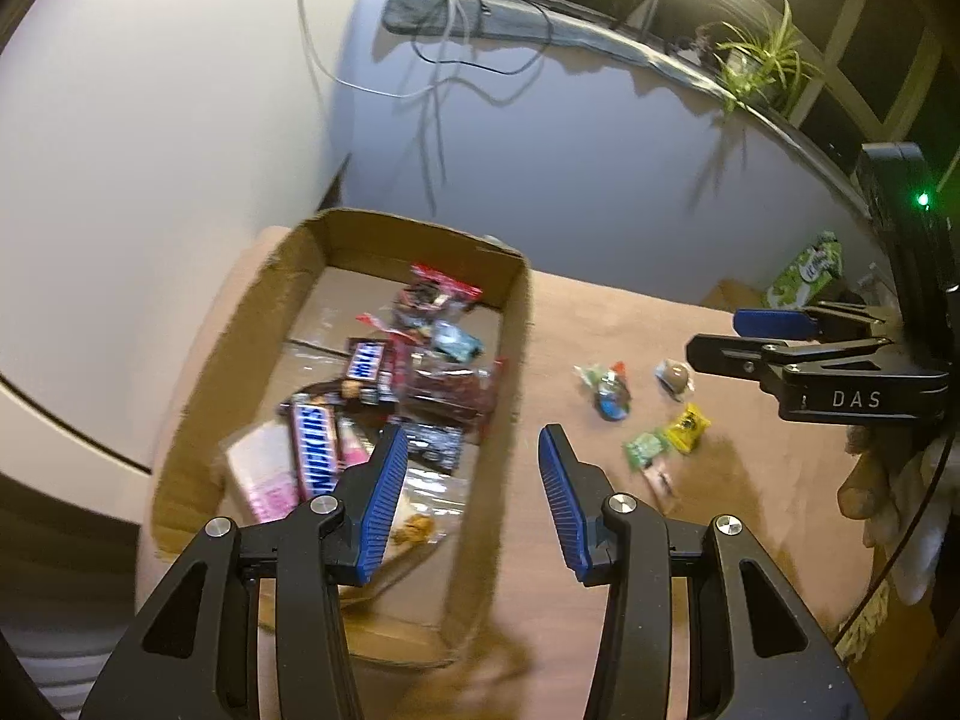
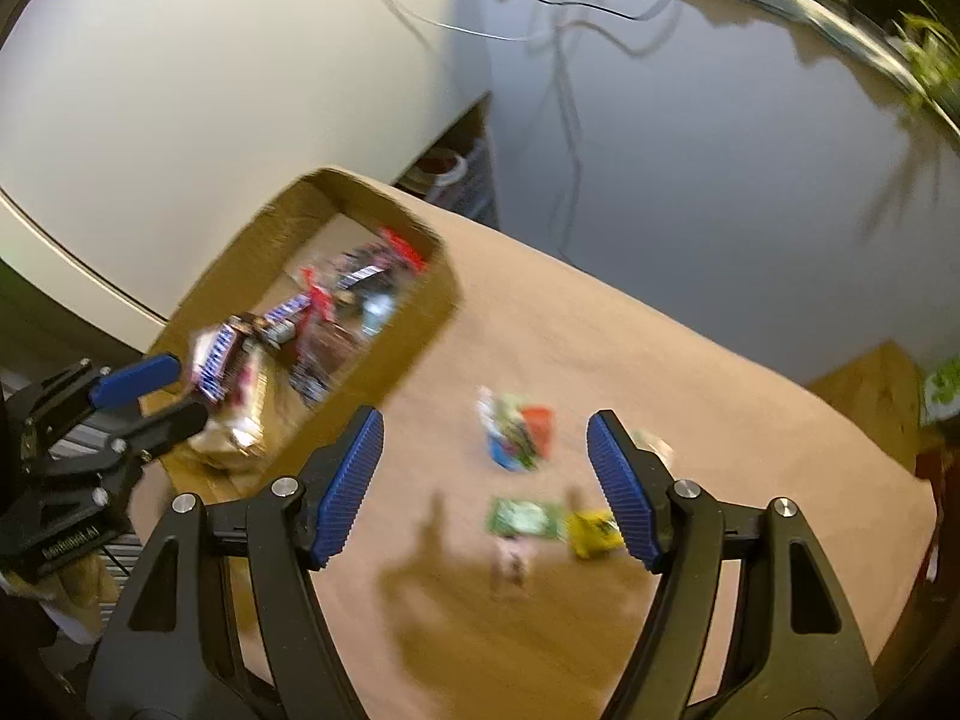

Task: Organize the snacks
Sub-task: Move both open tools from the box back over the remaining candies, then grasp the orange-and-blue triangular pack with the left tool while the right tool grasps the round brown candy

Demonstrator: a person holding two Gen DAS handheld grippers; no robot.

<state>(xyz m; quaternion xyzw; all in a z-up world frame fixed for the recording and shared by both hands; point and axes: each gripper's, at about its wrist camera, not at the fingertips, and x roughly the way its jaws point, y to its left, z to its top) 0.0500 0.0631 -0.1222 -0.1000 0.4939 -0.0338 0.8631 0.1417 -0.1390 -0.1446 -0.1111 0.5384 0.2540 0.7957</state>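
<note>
**Both tongs empty over the table, snacks split between box and tabletop**

The cardboard box [image 1: 510, 324] sits at the table's [image 1: 750, 510] far left corner, close to the white wall, its right wall bordering a broad bare stretch of brown tabletop. A Snickers bar [image 1: 315, 450] and other wrapped snacks lie piled inside it. Right of the box, well apart from it, loose candies lie scattered: a green packet [image 2: 523, 517] just beside a yellow packet [image 2: 591, 531], and a blue-and-red cluster [image 2: 516, 429] farther back.

The left tongs [image 1: 471, 459] hover wide open and empty, straddling the box's right wall. The right tongs [image 2: 486, 450] also stand wide open with nothing between the pads, pointing down toward the loose candies.

The left wrist view alone shows a green carton [image 1: 807, 270] at the table's far right and a plant [image 1: 762, 60] on the ledge. The right wrist view is blurred.
</note>
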